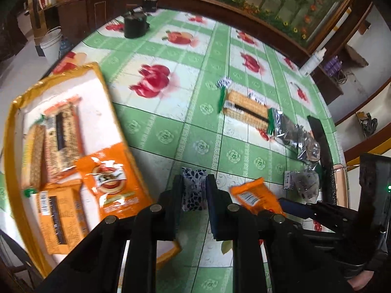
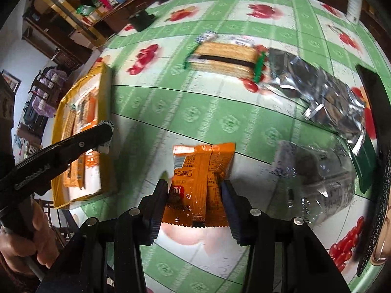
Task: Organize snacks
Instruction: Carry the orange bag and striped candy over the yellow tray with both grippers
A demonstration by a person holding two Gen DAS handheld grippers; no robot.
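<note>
Left gripper (image 1: 194, 190) clamped on blue-patterned packet (image 1: 194, 188), right gripper (image 2: 195, 190) closed on orange snack packet (image 2: 200, 183), both above table (image 2: 195, 112) near orange box (image 1: 66, 146).

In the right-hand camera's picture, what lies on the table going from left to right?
Orange snack box → orange packet between the fingers → clear plastic wrapper → dark green packet.

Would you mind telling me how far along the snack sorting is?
Done: several packets already lie in the orange box. In hand: the left gripper pinches a white leaf-print packet; the right gripper clamps an orange packet. Left: the cracker pack and silver wrappers on the tablecloth.
</note>
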